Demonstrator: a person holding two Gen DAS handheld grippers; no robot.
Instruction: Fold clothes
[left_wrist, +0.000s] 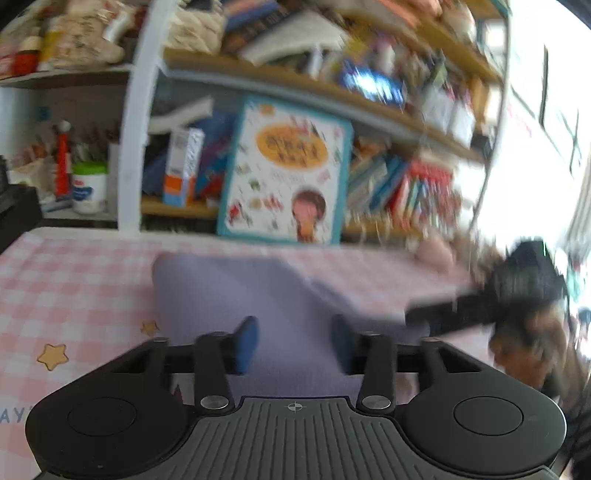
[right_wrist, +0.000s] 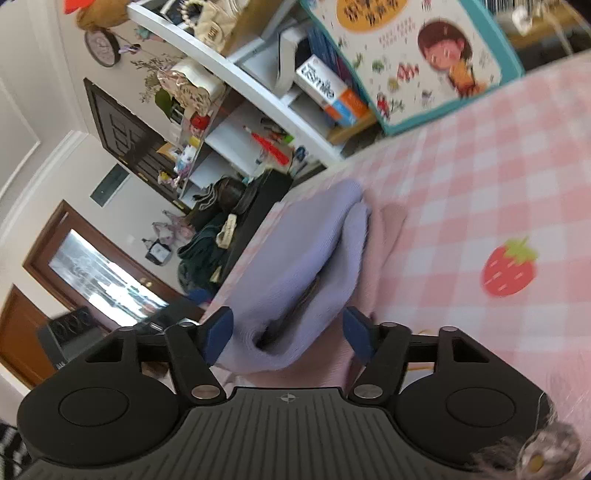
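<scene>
Home room: crammed bookshelves (left_wrist: 332, 96), gingham tablecloth (right_wrist: 480, 184)

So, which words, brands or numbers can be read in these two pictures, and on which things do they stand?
"Lissmile", roughly: white and orange box on the shelf; the first letters are unsure.
"AY": printed on the pink checked tablecloth, cut off at the edge.
Title on the children's book: Chinese characters, too blurred to read.
Spines of the shelf books: blurred, unreadable.

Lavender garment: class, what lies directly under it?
Under the lavender garment, a pale pink cloth peeks out over the pink checked tablecloth. Whatever sits beneath the garment's middle is covered.
</scene>
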